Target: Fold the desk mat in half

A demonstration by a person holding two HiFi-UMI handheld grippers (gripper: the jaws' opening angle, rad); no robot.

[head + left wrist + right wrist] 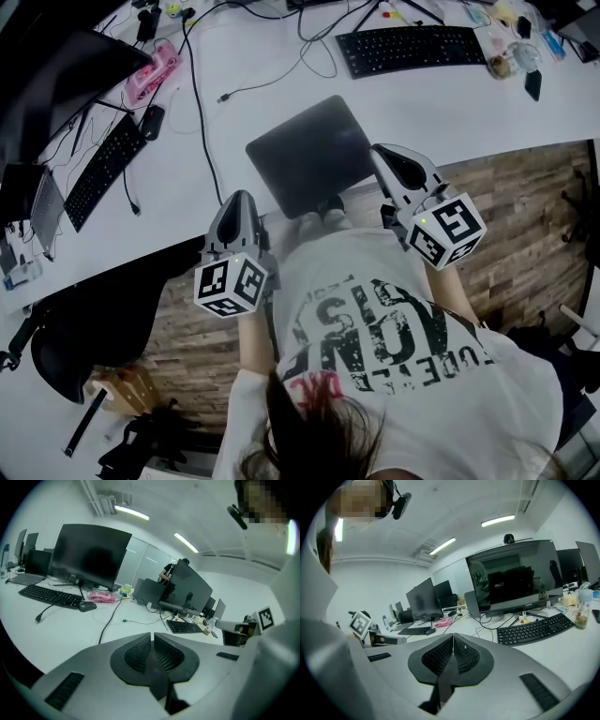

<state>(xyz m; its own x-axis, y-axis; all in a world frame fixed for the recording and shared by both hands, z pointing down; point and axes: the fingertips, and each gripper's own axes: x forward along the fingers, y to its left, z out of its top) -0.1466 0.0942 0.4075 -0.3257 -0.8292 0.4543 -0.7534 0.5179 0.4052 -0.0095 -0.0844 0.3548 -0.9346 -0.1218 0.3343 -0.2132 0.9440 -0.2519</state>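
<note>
The desk mat [309,155] lies flat at the middle of the head view. It is a dark sheet set askew on the white surface [441,103], with its lower corner reaching the near edge right in front of the person. The left tool [242,199] hangs at the mat's lower left, just off that edge. The right tool [382,152] has its tip just beside the mat's right side. Neither seems to touch the mat.

Each tool's own view shows its jaws pressed together with nothing between the ribbed pads. Both views look out level over monitors and a keyboard [411,47] rather than down at the mat. The tools flank the mat one to a side, which probably suits taking two corners at once. From here I cannot tell whether the sheet is single or already doubled.
</note>
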